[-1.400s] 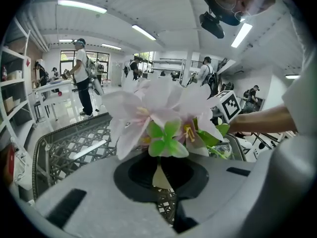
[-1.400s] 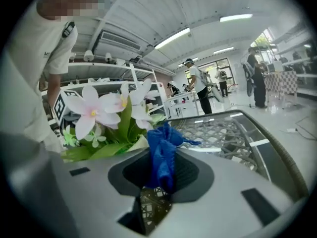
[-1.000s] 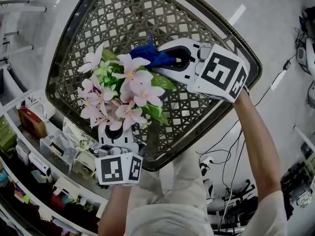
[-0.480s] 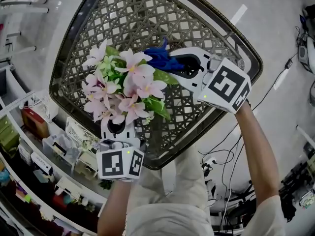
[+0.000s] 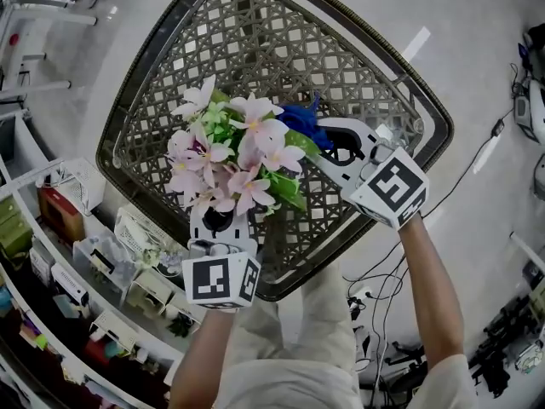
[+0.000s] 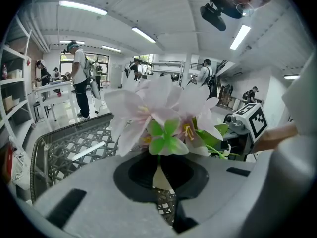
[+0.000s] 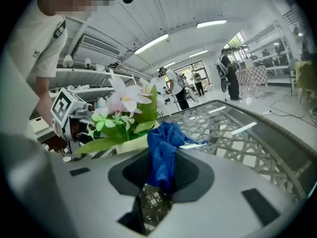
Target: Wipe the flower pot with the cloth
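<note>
A pale pot [image 7: 130,144] of pink artificial flowers [image 5: 234,156] stands on the wicker-patterned glass table [image 5: 255,41]. From the near side my left gripper [image 5: 220,216] is shut on the pot. In the left gripper view a cream piece of the pot [image 6: 159,176] sits between the pads under the flowers [image 6: 163,113]. At the flowers' right my right gripper [image 5: 322,135] is shut on a blue cloth [image 5: 306,122]. The right gripper view shows the cloth [image 7: 163,150] hanging from the jaws right beside the pot. In the head view the leaves hide the pot.
Shelves [image 5: 85,262] packed with boxes run along the left of the table. Cables [image 5: 383,271] trail over the floor at the right. Several people [image 6: 79,78] stand far off in the room. The table's dark rim [image 5: 430,156] lies just behind my right gripper.
My right gripper has swung the blue cloth round the pot from its far side to its right side and has turned a little. The left gripper keeps its hold in place.
</note>
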Demonstrator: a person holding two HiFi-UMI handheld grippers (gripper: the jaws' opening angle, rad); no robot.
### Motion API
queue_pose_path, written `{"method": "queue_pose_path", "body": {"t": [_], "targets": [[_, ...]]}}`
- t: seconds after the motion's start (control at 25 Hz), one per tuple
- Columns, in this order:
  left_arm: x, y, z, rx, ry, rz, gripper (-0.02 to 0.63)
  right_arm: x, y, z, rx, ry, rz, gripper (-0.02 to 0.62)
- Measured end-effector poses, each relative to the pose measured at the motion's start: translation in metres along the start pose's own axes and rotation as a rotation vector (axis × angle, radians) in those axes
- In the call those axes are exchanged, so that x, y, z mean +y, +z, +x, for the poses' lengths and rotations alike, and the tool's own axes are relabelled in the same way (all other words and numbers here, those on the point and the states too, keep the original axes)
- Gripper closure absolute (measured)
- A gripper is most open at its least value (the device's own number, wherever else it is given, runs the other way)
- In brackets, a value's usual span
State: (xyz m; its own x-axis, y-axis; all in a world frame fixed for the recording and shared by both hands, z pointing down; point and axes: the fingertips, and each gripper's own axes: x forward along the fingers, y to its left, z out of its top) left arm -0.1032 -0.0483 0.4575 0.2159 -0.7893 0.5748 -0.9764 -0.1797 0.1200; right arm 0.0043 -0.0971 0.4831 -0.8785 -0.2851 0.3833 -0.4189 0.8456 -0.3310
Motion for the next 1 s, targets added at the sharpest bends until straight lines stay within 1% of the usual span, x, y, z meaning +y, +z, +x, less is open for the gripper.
{"method": "queue_pose_path", "body": {"t": [0.16,0.28,0.44,0.6,1.0], "targets": [[-0.001,0.002,0.001,0.000,-0.016,0.003,0.571,0.006,-0.004,-0.005,-0.002,-0.034,0.024,0.480],[-0.002,0.002,0.001,0.003,-0.044,0.031,0.571,0.014,-0.010,-0.009,-0.009,-0.055,0.047,0.480],[-0.003,-0.001,0.002,0.023,-0.096,0.038,0.571,0.032,-0.020,-0.010,-0.030,-0.037,0.058,0.480],[-0.004,-0.001,0.002,0.032,-0.142,0.050,0.572,0.052,-0.029,-0.009,-0.011,-0.014,0.046,0.480],[-0.004,-0.001,0.002,0.034,-0.168,0.048,0.572,0.093,-0.035,0.003,-0.003,0.036,0.044,0.480]]}}
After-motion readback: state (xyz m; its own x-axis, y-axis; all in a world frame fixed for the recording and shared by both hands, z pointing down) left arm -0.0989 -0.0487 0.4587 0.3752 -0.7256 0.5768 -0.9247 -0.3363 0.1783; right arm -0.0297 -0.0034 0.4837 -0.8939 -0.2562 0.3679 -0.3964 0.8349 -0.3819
